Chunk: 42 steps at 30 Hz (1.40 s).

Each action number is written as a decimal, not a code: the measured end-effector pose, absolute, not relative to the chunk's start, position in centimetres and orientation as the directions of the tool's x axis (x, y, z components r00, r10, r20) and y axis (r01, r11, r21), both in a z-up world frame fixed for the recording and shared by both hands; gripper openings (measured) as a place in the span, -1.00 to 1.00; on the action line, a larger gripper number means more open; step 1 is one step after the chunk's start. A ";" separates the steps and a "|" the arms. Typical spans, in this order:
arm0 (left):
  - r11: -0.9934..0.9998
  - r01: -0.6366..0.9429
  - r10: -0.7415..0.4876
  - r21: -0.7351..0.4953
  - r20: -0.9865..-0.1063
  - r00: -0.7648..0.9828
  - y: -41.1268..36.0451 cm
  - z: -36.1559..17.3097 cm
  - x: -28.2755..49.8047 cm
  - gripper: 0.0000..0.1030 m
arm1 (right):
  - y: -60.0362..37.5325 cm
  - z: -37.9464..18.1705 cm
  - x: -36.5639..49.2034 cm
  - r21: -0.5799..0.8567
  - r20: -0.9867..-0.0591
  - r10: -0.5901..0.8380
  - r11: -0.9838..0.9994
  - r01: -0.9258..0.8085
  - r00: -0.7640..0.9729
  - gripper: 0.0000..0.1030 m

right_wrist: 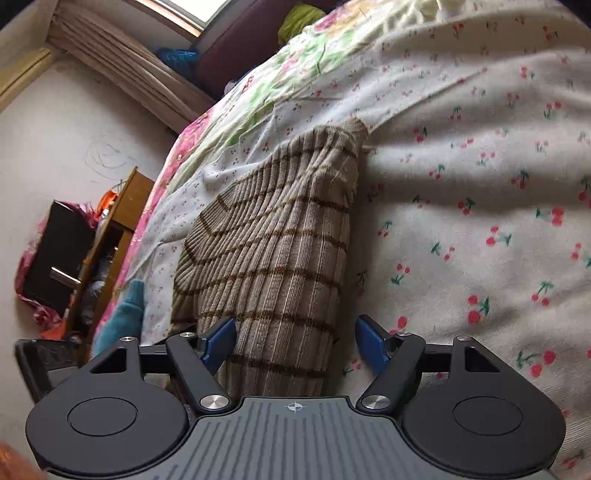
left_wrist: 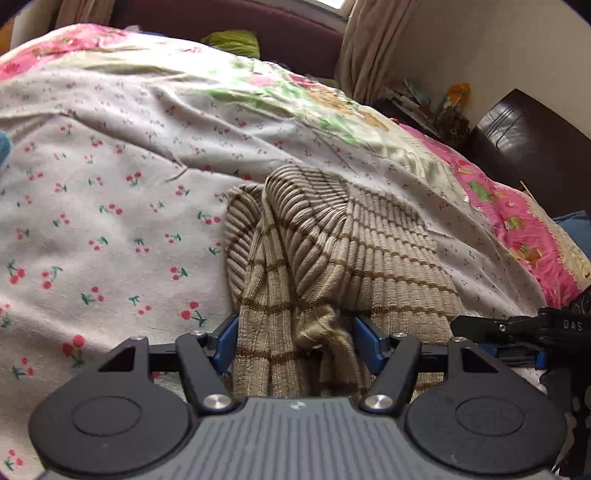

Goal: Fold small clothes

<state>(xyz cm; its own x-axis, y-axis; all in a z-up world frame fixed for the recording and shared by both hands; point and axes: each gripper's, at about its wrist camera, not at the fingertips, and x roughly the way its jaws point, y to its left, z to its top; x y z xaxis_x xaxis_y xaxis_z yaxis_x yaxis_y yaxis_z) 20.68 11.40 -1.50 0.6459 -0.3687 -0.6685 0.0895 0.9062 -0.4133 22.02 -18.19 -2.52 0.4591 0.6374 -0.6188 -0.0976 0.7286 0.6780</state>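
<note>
A beige ribbed knit garment [left_wrist: 351, 240] with thin brown stripes lies bunched and partly folded on the bed. Its near end runs between the blue pads [left_wrist: 225, 343] of my left gripper [left_wrist: 295, 332], whose jaws stand wide apart; it is open. In the right wrist view the same garment [right_wrist: 273, 229] stretches away from my right gripper [right_wrist: 295, 332], also open. Its left pad [right_wrist: 218, 343] sits at the cloth's edge and the other pad stands clear of it. The right gripper's black body [left_wrist: 517, 328] shows at the right edge of the left wrist view.
A white cherry-print sheet [left_wrist: 110, 221] covers the bed over a pink floral quilt [left_wrist: 517, 221]. A teal garment [right_wrist: 125, 314] lies at the bed's edge. A wooden nightstand [right_wrist: 122, 221], a dark leather piece [left_wrist: 535, 140], curtains [left_wrist: 369, 44] and a maroon headboard [left_wrist: 258, 26] surround the bed.
</note>
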 end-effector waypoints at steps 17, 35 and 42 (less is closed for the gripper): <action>0.767 0.136 -0.580 -0.627 -0.588 0.563 9.0 -0.1 16.9 -0.07 | -17.4 1.7 18.7 0.651 -0.602 0.641 0.739 -0.173 0.475 -0.28; 0.880 0.187 -0.444 -0.437 -0.615 0.652 6.7 5.2 13.2 0.04 | -18.6 5.8 5.7 0.456 -0.627 0.512 0.852 -0.257 0.587 0.04; 0.959 0.182 -0.283 -0.218 -0.734 0.617 1.9 3.5 18.7 0.01 | -9.5 2.7 5.1 0.192 -0.725 0.383 0.910 -0.366 0.572 -0.34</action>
